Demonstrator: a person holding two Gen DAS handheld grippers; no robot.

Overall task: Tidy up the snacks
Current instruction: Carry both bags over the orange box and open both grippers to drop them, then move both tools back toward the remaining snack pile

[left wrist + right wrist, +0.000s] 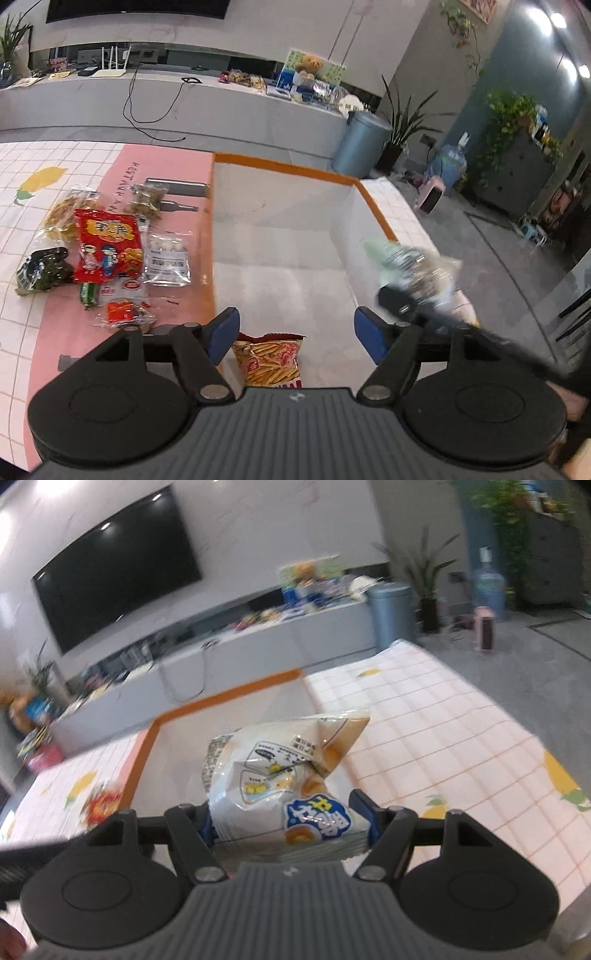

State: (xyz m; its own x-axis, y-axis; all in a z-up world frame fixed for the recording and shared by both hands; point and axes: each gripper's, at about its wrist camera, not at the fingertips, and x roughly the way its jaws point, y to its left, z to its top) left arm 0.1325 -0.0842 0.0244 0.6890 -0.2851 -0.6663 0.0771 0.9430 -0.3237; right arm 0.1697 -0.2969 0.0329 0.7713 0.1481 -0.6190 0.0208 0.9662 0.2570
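One packet (284, 775) is riding clenched in the right gripper (290, 821) above the box (229, 696), needing a low release beside the fries bag (271, 360), while the left gripper (295, 332) is hanging released, empty.

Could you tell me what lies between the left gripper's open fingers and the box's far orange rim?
In the left wrist view, the left gripper hovers above a fries bag; beyond it only bare white floor reaches the box rim.

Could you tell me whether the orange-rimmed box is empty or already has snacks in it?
Not empty: one fries-printed snack bag lies inside the orange-rimmed box, near its front corner. The rest of its visible floor is bare.
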